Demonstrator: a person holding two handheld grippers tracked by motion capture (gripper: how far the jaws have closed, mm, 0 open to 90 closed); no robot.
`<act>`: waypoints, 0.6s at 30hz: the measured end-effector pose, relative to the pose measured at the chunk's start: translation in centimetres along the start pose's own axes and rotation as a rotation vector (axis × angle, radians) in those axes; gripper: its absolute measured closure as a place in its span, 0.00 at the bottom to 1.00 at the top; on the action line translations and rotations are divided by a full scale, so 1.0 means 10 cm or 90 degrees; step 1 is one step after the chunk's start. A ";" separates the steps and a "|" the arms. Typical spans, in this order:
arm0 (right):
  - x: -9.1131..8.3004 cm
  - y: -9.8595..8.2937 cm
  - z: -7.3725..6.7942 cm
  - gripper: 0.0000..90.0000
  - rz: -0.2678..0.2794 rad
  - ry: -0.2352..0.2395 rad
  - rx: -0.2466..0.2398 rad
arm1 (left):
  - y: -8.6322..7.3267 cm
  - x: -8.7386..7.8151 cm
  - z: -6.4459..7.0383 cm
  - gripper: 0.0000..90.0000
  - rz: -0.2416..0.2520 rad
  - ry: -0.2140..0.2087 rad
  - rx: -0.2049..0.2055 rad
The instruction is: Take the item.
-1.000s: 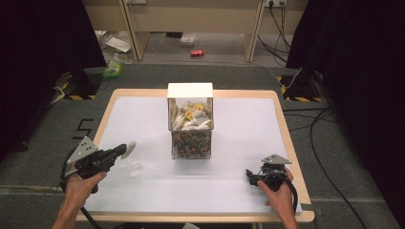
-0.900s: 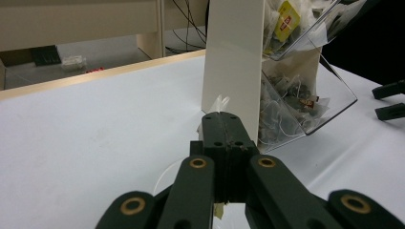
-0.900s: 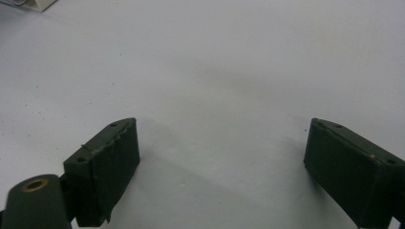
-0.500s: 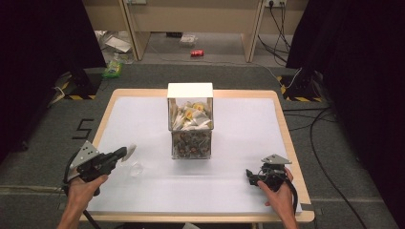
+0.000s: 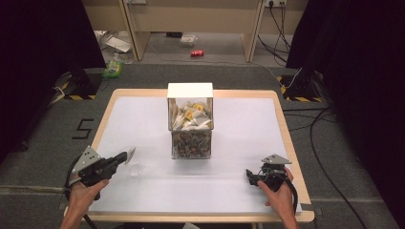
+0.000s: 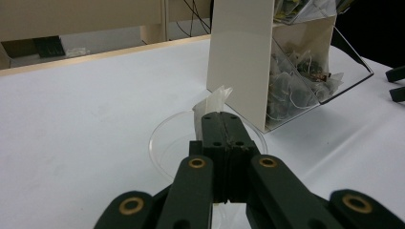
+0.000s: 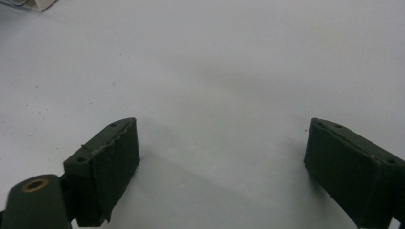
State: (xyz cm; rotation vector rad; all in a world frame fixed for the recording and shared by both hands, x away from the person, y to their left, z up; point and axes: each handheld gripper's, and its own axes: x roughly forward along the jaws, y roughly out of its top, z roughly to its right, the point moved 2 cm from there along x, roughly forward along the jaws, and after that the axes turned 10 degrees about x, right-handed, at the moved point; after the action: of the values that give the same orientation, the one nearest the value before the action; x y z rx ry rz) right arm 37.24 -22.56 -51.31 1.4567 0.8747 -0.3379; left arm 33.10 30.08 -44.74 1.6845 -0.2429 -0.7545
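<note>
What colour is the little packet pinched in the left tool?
Pale translucent white, a tea bag by the look of it. The left gripper view shows it best.

Left hand (image 5: 81,198) enters from bottom left of high view, forearm angled up and right, holding left gripper (image 5: 125,156) at lower left; jaws pressed together, pointing right and slightly up, pinching thin white piece (image 6: 210,102). Right hand (image 5: 279,194) at lower right of high view, holding right gripper (image 5: 248,175) low, pointing left; jaws spread wide apart, nothing between them.
</note>
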 end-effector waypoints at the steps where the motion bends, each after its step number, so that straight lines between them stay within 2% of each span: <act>1: 0.00 0.00 0.00 0.14 0.000 0.000 0.000 | 0.00 0.00 0.00 0.98 -0.001 -0.001 0.001; 18: 0.00 0.00 0.00 0.14 0.000 0.000 -0.001 | 0.02 -0.03 0.05 0.92 0.004 -0.013 -0.006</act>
State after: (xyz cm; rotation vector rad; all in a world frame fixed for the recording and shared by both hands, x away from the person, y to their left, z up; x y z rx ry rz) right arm 37.24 -22.56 -51.31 1.4553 0.8752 -0.3371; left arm 32.59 29.81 -44.43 1.6672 -0.2589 -0.7671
